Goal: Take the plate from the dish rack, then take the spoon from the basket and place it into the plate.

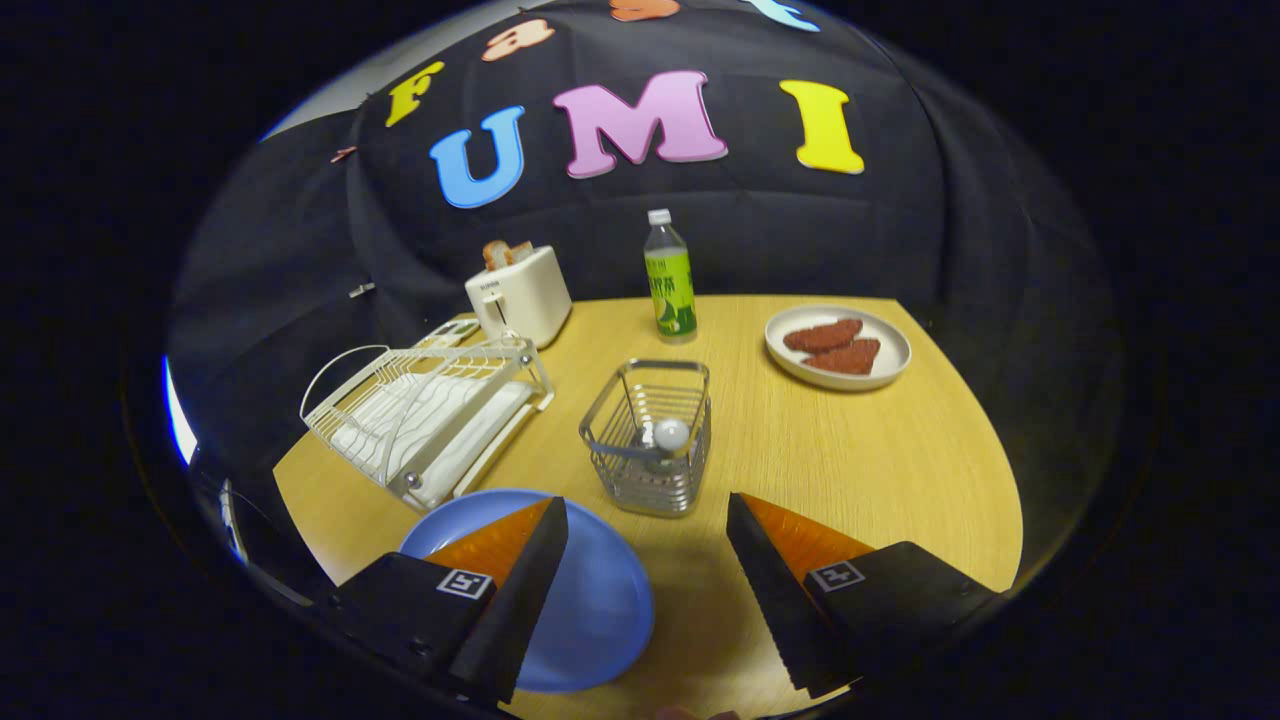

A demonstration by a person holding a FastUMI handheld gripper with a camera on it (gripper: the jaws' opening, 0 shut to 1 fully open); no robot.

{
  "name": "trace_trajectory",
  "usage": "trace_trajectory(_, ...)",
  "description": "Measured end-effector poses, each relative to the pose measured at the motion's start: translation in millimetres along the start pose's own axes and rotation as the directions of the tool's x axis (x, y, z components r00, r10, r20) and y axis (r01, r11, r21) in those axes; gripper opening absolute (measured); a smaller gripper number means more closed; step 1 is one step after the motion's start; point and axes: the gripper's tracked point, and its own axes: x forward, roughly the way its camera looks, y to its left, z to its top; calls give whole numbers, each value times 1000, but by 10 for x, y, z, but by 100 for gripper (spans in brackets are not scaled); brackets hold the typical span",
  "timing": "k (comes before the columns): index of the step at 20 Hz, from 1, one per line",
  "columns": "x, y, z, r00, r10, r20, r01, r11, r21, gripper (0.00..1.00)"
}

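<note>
round blue plate [600, 600] lies flat under open, empty tongs [648, 525].

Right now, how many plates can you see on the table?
2. The blue plate lies flat under the open claw, partly behind one finger, beside the dish rack. The white plate, holding brown food pieces, sits beyond the wire basket. The rack itself looks empty.

Blue plate [590, 600] flat on table, spoon [668, 436] upright in wire basket [648, 436]

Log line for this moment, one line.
tongs open, empty | blue plate on table, out of dish rack | spoon in basket, just ahead | next: grasp spoon
</note>
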Motion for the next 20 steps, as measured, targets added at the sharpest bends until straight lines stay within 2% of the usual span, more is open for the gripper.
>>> trace_trajectory(2,66,59,209,997,37,72,-37,999,-2,98)
trace_trajectory(4,166,105,296,994,70,85,-71,997,2,98)
trace_trajectory(9,455,35,427,990,71,125,-71,997,-5,98)
trace_trajectory(12,569,14,416,988,68,142,-65,998,-25,95)
trace_trajectory(13,601,20,397,988,67,137,-64,998,-27,84)
trace_trajectory(15,658,34,381,987,76,142,-70,996,-47,72)
trace_trajectory(18,740,-18,350,988,62,143,-54,997,-55,72)
trace_trajectory(19,762,-23,341,988,58,141,-52,998,-45,65)
trace_trajectory(20,782,-47,334,989,50,138,-45,998,-35,62)
